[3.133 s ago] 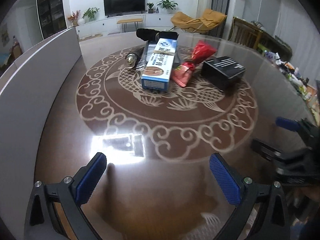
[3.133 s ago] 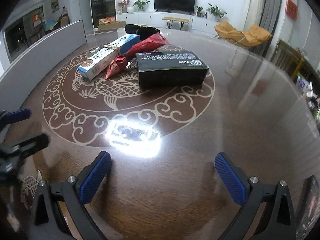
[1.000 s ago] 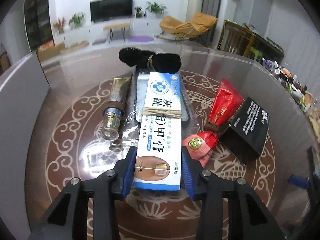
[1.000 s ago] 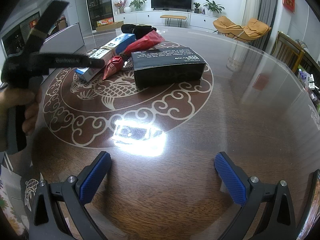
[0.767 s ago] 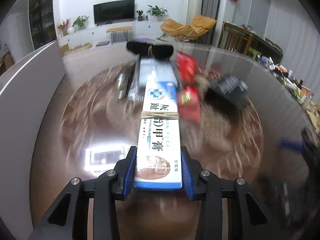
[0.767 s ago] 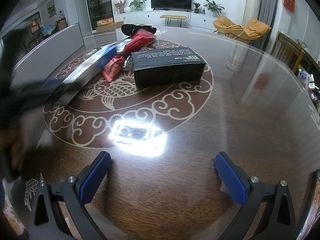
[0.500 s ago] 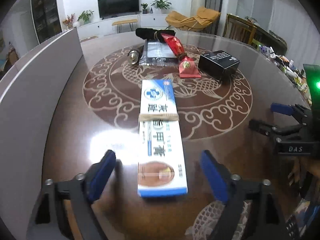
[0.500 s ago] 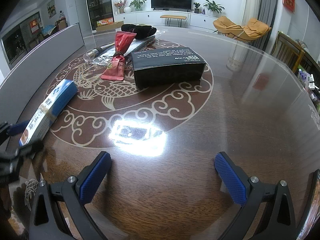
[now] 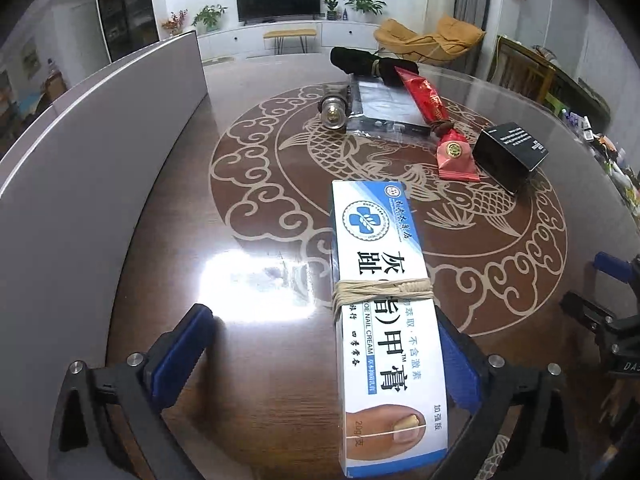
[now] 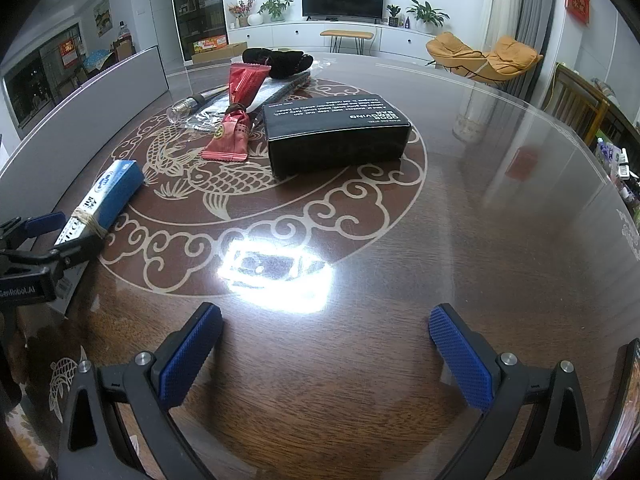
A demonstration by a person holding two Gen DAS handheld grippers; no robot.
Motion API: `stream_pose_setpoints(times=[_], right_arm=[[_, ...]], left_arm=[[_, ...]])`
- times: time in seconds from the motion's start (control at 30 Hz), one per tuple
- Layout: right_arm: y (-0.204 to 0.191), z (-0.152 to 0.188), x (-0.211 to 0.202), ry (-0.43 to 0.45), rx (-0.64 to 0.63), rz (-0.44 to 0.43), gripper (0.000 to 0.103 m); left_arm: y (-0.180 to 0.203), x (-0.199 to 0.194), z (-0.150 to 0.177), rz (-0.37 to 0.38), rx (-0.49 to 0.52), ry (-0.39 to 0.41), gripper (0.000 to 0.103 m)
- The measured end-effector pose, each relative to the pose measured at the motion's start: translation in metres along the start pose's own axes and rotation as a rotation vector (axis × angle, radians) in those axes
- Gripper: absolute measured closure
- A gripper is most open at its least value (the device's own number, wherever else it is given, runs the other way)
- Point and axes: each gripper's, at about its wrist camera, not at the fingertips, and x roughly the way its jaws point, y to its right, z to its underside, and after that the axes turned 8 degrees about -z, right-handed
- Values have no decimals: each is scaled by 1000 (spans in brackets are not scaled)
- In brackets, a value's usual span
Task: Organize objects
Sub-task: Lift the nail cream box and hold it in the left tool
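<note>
Surface (image 10: 500,208): round, dark, glossy, with a pale fish-and-cloud pattern; a lamp glares off it near the cream box.
Room: living room behind, with TV, plants and orange chairs.
Panel (image 9: 80,184): grey wall, left of the cream box.
Black box (image 10: 336,136): beyond the cream box, to its right; likely not yet sorted.
Cream box (image 9: 380,312): long, blue-white, tied with string, flat on the surface, apart from the far cluster, seemingly set aside.
Red packets (image 9: 436,120): far of the cream box, beside the black box.
Left tongs (image 9: 320,356): released; right pad beside the cream box, left pad well clear.
Right tongs (image 10: 324,356): spread, holding nothing, right of the cream box.
</note>
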Motion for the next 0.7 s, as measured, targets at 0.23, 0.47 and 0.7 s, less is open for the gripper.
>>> stream_pose_setpoints(times=[0.23,0.47,0.7], right_arm=[[0,0,0,0,0,0,0],[0,0,0,0,0,0,0],[0,0,-1,0,0,0,0]], left_arm=[[0,0,0,0,-9,5,0],[0,0,0,-2,-11,6,0],[0,1,-1,-3,-12,6,0]])
